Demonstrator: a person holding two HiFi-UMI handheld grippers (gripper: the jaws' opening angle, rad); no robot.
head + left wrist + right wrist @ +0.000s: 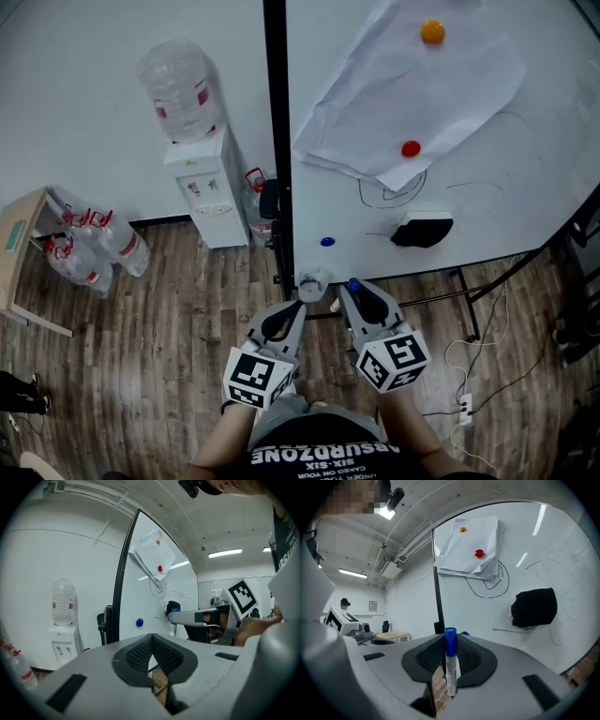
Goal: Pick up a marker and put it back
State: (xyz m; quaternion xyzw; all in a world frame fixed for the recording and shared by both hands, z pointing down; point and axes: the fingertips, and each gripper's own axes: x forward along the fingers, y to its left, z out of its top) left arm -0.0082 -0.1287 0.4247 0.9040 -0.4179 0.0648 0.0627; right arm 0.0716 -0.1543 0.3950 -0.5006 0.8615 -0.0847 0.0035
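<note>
A white marker with a blue cap [450,666] stands upright between the pads of my right gripper [450,644], which is shut on it. From the head view that marker [353,285] sticks out at the tip of the right gripper [356,292], just in front of the whiteboard's [525,169] lower edge. My left gripper [299,307] hangs beside it on the left, near the board's black frame post. Its pads [140,656] meet at the tip with nothing between them. The left gripper view shows the right gripper [190,617] with the marker [172,629] to its right.
On the whiteboard are a black eraser [422,229], a blue magnet [327,242], and paper sheets [422,94] under a red magnet [411,148] and an orange one [432,31]. A clear cup [312,279] sits by the post. A water dispenser [206,178] and bottles [94,244] stand left; cables [469,375] lie right.
</note>
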